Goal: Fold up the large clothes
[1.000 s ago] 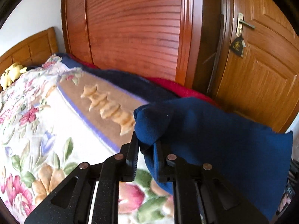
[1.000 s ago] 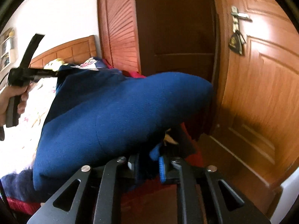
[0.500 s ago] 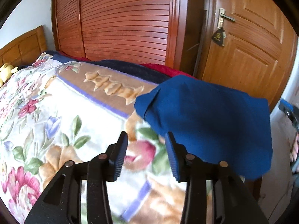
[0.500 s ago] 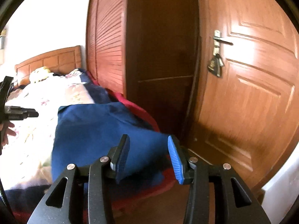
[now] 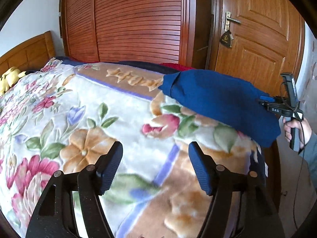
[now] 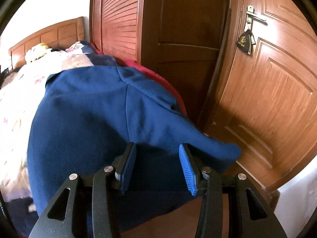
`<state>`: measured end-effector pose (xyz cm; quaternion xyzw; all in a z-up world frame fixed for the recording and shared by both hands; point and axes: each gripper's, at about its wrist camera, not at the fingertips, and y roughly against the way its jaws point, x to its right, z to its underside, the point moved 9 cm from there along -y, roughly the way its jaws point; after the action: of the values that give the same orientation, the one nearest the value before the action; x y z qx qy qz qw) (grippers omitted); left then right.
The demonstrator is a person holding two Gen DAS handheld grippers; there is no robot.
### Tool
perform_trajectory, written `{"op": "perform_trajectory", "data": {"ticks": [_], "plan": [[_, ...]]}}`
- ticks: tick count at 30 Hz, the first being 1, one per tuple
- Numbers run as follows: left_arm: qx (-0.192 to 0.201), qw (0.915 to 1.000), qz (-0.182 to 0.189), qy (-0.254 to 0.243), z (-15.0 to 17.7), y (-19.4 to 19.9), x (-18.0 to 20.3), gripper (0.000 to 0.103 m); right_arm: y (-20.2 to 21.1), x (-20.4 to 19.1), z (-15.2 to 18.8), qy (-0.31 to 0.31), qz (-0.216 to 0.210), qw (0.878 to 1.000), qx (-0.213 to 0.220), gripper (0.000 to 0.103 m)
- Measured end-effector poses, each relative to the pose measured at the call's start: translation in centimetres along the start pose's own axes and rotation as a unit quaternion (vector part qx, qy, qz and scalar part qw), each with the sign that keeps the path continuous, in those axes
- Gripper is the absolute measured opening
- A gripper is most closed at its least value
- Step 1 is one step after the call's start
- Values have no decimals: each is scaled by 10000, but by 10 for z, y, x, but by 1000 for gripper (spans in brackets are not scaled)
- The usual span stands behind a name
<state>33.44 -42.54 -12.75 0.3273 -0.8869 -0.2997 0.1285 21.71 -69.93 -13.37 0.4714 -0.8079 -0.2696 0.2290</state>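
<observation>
A dark blue garment (image 5: 218,101) lies folded over on the bed's far right corner, one end hanging past the edge. My left gripper (image 5: 155,166) hovers over the floral blanket, short of the garment. Its jaws are opening and nothing is between them. In the right wrist view the blue garment (image 6: 89,119) fills the middle. My right gripper (image 6: 157,166) stands open just above its near end, the pads not pressing on the cloth. From the left wrist view, the right gripper (image 5: 264,100) sits at the garment's right end.
The floral blanket (image 5: 99,119) covers the bed, with a yellow plush toy (image 5: 9,77) by the wooden headboard (image 5: 29,49). A louvered wardrobe (image 5: 138,19) and a wooden door (image 5: 257,39) stand close behind. A red cover (image 6: 158,75) shows at the bed's edge. A hand (image 5: 297,127) holds the right gripper.
Both grippers have let go of the blue garment, which has dropped onto the bed corner. The left gripper has pulled back from it and its jaws have widened.
</observation>
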Motion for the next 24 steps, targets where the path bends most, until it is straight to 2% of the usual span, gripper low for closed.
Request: {"op": "perform_trajectory", "data": {"ticks": [3, 7, 15, 18, 24], "plan": [[7, 9998, -114, 131, 13, 6, -8, 73, -2, -5, -11, 130, 244, 9996, 2, 47], [-20, 9995, -72, 305, 34, 16, -16, 75, 8, -16, -15, 133, 396, 9991, -53, 47], [84, 9988, -238, 425, 61, 53, -31, 77, 57, -73, -18, 374, -12, 9990, 224, 50], [104, 9984, -343, 439, 72, 70, -38, 78, 72, -98, -9, 446, -247, 9983, 274, 54], [175, 9966, -594, 538, 95, 109, -50, 79, 103, -158, 11, 601, -815, 9943, 337, 72]]}}
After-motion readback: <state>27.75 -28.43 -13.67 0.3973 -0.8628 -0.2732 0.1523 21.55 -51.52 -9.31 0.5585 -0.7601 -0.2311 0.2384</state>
